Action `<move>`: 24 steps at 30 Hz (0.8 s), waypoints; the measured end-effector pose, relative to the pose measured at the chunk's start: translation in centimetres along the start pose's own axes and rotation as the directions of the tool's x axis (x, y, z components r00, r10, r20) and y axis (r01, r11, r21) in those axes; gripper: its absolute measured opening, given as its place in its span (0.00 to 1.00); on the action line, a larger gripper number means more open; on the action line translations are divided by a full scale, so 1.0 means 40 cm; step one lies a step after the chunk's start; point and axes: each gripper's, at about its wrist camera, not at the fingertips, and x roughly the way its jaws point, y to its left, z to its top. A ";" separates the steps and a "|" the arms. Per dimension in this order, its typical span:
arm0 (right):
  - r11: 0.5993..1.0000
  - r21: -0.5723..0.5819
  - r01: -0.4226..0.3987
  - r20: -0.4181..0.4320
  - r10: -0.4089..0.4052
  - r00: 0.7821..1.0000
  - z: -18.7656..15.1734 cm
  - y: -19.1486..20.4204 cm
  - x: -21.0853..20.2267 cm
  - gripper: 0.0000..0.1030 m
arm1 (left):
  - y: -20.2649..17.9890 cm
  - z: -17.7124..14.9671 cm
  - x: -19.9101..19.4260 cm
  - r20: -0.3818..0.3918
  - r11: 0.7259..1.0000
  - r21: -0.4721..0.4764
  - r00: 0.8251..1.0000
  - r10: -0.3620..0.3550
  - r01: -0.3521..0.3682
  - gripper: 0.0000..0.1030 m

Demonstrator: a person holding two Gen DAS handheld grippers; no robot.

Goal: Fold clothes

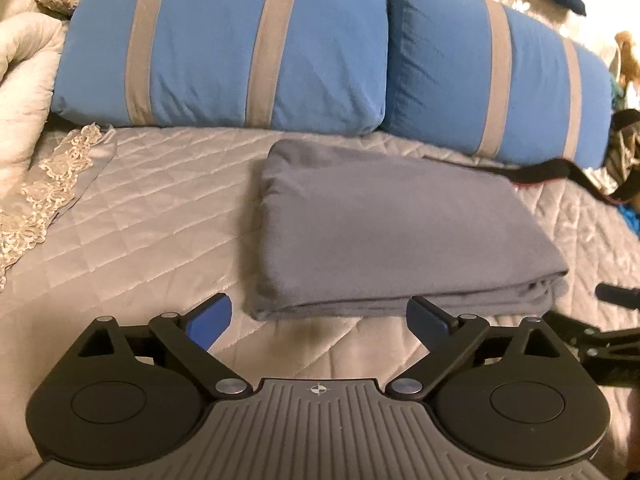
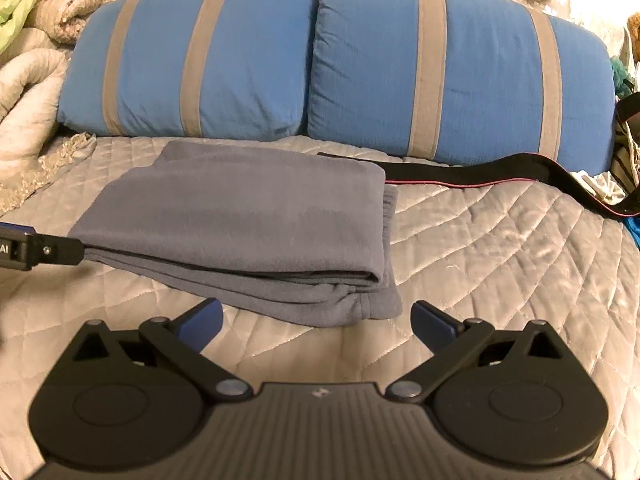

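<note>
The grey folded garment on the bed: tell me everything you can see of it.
The grey garment is soft, fleece-like cloth folded into a flat rectangular stack, several layers showing along its near edge and a ribbed edge on one side. It lies on the quilted silver bedspread just in front of two blue pillows. A black strap starts at its far corner. Neither open gripper holds it.

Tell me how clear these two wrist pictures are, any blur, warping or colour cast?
Left wrist view: slightly soft, the folded grey garment smeared at its edges, the blue pillows bowed by the fisheye. Right wrist view: sharper, quilt stitching crisp, same barrel warp, warm yellowish light, dark corners.
</note>
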 end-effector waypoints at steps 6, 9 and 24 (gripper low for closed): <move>1.000 -0.010 0.002 -0.021 -0.002 1.000 -0.001 0.003 0.006 1.00 | 0.005 -0.012 0.014 -0.032 1.000 0.007 0.999 0.012 -0.012 0.93; 1.000 -0.020 0.000 -0.053 -0.001 0.999 -0.004 0.005 0.015 1.00 | 0.011 -0.018 0.025 -0.063 1.000 0.002 0.998 0.022 -0.021 0.93; 1.000 -0.031 0.000 -0.196 -0.006 0.981 -0.015 0.017 0.056 1.00 | -0.004 -0.032 0.072 -0.217 0.995 0.076 0.973 0.083 -0.068 0.99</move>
